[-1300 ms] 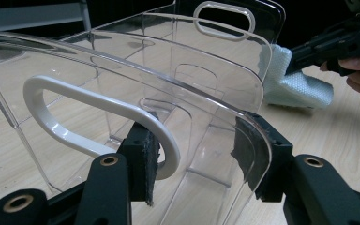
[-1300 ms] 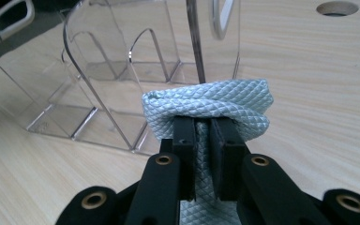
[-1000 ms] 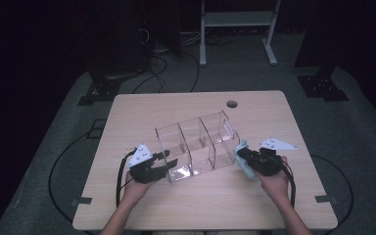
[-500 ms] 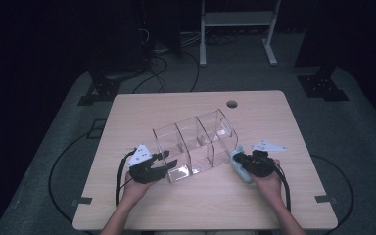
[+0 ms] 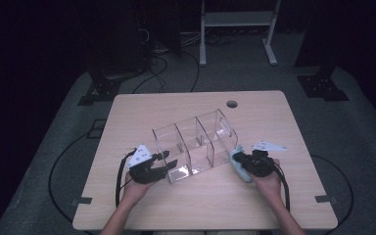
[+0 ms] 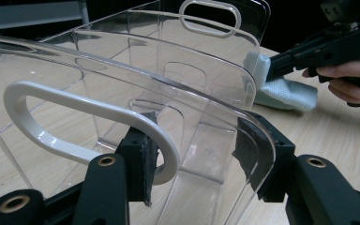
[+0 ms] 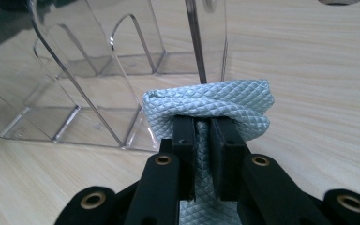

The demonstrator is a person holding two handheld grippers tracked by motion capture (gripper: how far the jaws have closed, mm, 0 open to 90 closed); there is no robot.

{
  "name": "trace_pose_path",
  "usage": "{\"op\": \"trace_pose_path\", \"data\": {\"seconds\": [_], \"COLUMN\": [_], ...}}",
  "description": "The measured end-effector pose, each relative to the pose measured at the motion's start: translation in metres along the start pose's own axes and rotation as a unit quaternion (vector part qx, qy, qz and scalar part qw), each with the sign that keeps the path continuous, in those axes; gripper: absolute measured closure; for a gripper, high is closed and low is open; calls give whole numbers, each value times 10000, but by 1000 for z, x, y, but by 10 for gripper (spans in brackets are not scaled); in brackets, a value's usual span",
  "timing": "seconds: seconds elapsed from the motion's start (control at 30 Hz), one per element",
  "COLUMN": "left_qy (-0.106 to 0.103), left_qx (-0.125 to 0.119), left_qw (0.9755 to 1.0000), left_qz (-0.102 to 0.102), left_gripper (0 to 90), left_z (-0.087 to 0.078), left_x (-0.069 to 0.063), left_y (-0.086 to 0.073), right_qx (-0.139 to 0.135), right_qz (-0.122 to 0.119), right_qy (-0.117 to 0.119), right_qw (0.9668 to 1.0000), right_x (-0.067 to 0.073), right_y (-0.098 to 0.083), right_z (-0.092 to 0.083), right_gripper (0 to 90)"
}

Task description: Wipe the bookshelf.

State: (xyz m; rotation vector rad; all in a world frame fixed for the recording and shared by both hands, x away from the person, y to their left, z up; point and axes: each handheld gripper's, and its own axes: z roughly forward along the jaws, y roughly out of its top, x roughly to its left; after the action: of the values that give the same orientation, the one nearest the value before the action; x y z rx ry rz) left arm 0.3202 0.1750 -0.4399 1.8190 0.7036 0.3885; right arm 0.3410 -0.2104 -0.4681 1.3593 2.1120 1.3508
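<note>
A clear acrylic organizer (image 5: pixel 196 142) with three compartments lies slantwise across the middle of the wooden table (image 5: pixel 274 205). My left gripper (image 5: pixel 169 165) is shut on its near end wall (image 6: pixel 206 136). One pad sits inside the white-rimmed handle hole (image 6: pixel 89 126) and the other against the wall's outer edge. At the organizer's right end, my right gripper (image 5: pixel 241 164) is shut on a folded pale blue cloth (image 7: pixel 215 101). The cloth (image 5: pixel 238 165) rests against the organizer's end wall (image 7: pixel 206 42). In the left gripper view, the right gripper (image 6: pixel 328 51) and the cloth (image 6: pixel 281 89) sit beyond the organizer.
A round cable hole (image 5: pixel 232 104) lies near the table's far edge. A white metal stand (image 5: pixel 235 19) and cables (image 5: pixel 176 63) are on the dark floor behind the table. Bare wood stretches in front of and beyond the organizer.
My right gripper with the cloth has shifted slightly along the organizer's right end. The left gripper has held its grip without moving.
</note>
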Motion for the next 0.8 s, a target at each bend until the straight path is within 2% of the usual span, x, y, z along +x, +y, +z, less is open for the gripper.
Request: {"op": "trace_pose_path", "data": {"seconds": [0.17, 0.23, 0.33, 0.4, 0.47, 0.53, 0.6, 0.8], "left_qy": [10, 7, 1, -4, -2, -3, -2, -11], "left_qx": [24, 15, 4, 4, 9, 14, 22, 6], "left_qw": [10000, 10000, 10000, 10000, 10000, 10000, 10000, 10000], "left_qz": [26, 25, 19, 25, 32, 38, 43, 47], "left_gripper": [488, 488, 488, 488, 488, 488, 488, 488], "left_z": [0, 0, 0, 0, 0, 0, 0, 0], "left_x": [-1, -1, -1, -1, -1, -1, -1, -1], "left_y": [0, 0, 0, 0, 0, 0, 0, 0], "right_qx": [302, 290, -9, -98, -58, 143, 200, -228], "right_qz": [-23, -37, -65, -78, -79, -66, -79, -188], "right_qy": [-53, -63, -11, 0, -13, -21, -22, 4], "right_qw": [9995, 9996, 10000, 9999, 10000, 9999, 9998, 9996], "right_x": [-3, -2, 1, 2, 0, -1, -1, 5], "right_y": [-9, -8, 0, 3, 1, -4, -4, 10], "right_z": [12, 11, 1, -3, 0, 6, 7, -10], "right_gripper": [810, 810, 809, 809, 809, 808, 808, 807]}}
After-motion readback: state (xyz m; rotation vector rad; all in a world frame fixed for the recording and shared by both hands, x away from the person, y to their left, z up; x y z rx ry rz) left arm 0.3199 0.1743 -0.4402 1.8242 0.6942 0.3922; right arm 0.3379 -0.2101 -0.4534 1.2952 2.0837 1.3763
